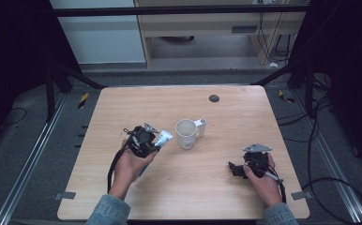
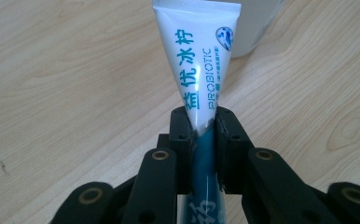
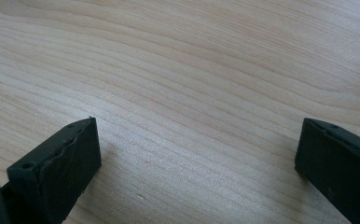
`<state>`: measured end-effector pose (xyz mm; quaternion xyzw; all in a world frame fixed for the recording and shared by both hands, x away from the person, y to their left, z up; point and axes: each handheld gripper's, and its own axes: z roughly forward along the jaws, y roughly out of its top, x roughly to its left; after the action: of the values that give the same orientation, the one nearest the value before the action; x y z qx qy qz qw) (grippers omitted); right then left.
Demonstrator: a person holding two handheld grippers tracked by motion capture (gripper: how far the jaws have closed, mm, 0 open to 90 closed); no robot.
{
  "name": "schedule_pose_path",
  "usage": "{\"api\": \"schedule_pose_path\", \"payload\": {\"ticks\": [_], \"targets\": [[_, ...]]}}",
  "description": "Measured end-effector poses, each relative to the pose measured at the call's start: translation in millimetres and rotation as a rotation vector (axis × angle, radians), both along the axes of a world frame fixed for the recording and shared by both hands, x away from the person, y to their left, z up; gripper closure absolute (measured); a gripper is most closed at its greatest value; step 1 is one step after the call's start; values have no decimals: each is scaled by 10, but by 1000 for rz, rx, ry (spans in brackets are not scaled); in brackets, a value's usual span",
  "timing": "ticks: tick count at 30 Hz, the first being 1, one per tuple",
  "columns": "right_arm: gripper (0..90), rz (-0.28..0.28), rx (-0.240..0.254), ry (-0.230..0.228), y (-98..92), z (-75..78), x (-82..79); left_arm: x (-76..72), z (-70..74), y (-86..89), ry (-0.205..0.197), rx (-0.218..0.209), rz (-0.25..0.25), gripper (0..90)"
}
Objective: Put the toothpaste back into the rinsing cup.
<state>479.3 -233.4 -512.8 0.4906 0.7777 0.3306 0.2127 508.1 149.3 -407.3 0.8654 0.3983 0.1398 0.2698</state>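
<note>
White tube [image 2: 197,70] clamped in my left gripper [image 2: 201,122], jaws pinching it mid-length, crimped end pointing at mug [image 1: 186,133], tube just beside mug, off table [image 1: 216,187]; my right gripper [image 3: 197,154] spread wide, nothing between jaws, low over bare wood, well apart from mug

Looked like lab recording bay: pale wooden surface [image 1: 226,108] inside black metal frame [image 1: 179,10], loose black cables [image 1: 324,183] on grey floor [image 1: 29,140].

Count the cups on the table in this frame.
1. A white cup with a handle stands near the table's middle, just right of the toothpaste tube clamped in the left gripper. Nothing seems hidden.
</note>
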Motion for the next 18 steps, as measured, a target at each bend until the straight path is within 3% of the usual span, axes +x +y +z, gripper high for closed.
{"api": "schedule_pose_path", "payload": {"ticks": [9,18], "targets": [[4,0,0,0,0,0,0,37,250,-103,-38,-15,-17,786],[4,0,0,0,0,0,0,89,391,-236,-63,-20,-27,786]]}}
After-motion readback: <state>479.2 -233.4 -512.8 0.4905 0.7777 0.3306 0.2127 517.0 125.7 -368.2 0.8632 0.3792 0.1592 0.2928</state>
